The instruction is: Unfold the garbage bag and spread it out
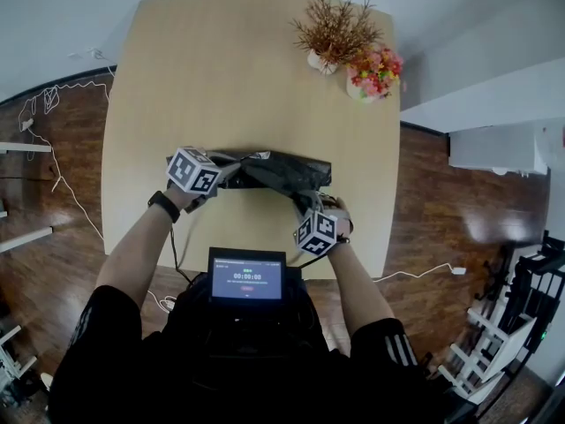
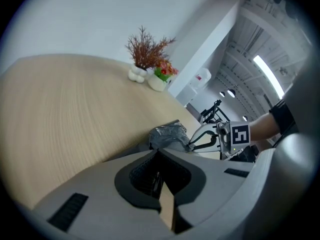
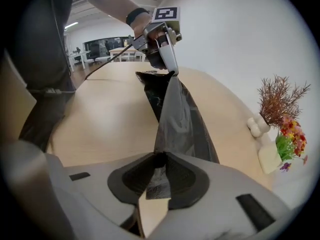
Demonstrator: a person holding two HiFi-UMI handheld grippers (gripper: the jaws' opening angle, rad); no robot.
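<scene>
A black garbage bag [image 1: 282, 170] lies as a folded, partly crumpled band across the near half of the wooden table [image 1: 221, 60]. My left gripper [image 1: 231, 171] is shut on the bag's left end, lifted slightly off the table. In the left gripper view [image 2: 157, 176] dark film sits between the closed jaws and the bunched bag [image 2: 169, 134] shows beyond them. My right gripper [image 1: 311, 203] is shut on the bag's right end. In the right gripper view [image 3: 159, 164] the bag [image 3: 175, 119] stretches taut from its jaws up to the left gripper [image 3: 167, 59].
A dried-branch plant in a white pot [image 1: 335, 29] and a pot of colourful flowers [image 1: 375, 71] stand at the far right corner. A small screen [image 1: 246, 279] hangs at the person's chest. Cables lie on the wooden floor [image 1: 53, 175] to the left.
</scene>
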